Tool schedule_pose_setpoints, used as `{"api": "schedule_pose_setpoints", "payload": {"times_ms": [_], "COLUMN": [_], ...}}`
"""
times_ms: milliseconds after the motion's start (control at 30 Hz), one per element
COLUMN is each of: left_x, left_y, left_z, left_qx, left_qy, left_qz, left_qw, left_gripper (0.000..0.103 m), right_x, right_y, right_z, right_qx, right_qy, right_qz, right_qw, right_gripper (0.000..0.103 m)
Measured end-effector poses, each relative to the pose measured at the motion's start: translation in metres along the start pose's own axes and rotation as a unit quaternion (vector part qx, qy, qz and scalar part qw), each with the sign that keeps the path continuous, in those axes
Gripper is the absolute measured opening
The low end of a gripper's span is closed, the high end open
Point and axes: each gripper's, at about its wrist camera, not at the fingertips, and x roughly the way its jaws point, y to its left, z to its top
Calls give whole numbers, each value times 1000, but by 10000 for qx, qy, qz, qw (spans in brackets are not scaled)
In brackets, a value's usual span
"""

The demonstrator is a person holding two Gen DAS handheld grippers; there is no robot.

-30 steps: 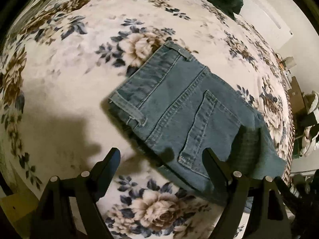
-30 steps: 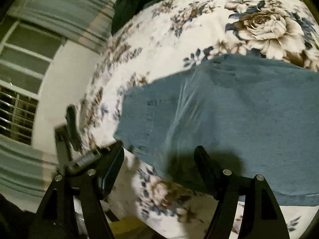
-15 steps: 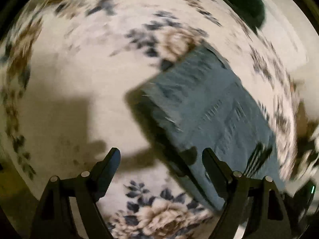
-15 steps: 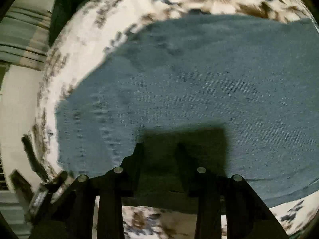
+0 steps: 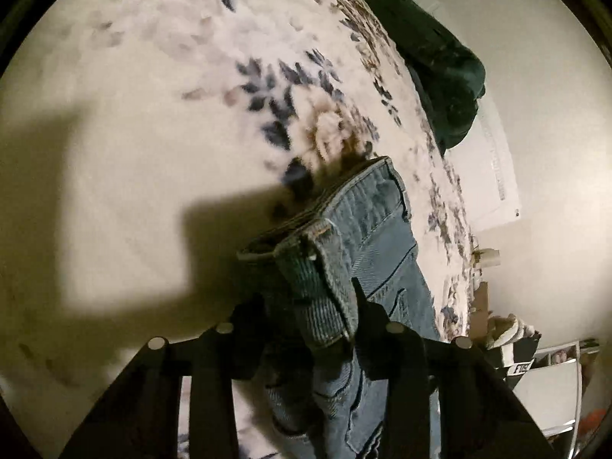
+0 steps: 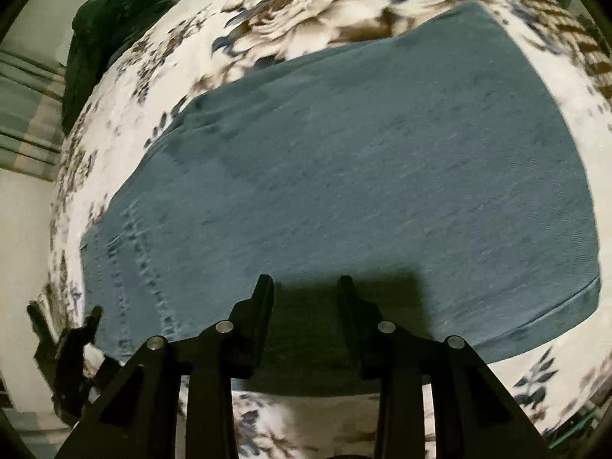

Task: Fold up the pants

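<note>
Blue denim pants [image 5: 378,237] lie folded on a floral bedspread [image 5: 134,134]. My left gripper [image 5: 310,302] is shut on the waistband corner of the pants, with the denim bunched between its fingers. In the right wrist view the pants [image 6: 363,160] spread flat as a wide blue panel. My right gripper [image 6: 304,287] sits at the near folded edge of the pants, jaws narrowed with the cloth edge between the fingers.
A dark green garment [image 5: 440,61] lies at the far end of the bed, also in the right wrist view [image 6: 114,19]. A white wall and cluttered shelves [image 5: 535,352] stand to the right. The left gripper [image 6: 72,344] shows at the lower left of the right wrist view.
Both grippers went from wide open above the pants down to the cloth and closed. The left one took hold of the waistband corner; the right one closed at the near folded edge.
</note>
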Motion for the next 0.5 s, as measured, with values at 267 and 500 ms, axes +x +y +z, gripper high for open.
{"api": "schedule_pose_setpoints", "payload": {"times_ms": [267,500], "left_x": [13,-51], "left_y": [-27,-145], "left_z": [12,-30], "left_qx": [586,2357], "left_qy": [-174,-505], "left_qz": [-370,-782], "left_qw": [9974,9674], "left_gripper": [28,27], "right_x": [2,-23], "right_y": [14,-19], "right_z": [4,10], "right_qx": [-477,-129], "right_qy": [7,-244], "right_qz": [-153,-106], "right_qw": [9987,9996], "right_gripper": [37,37]}}
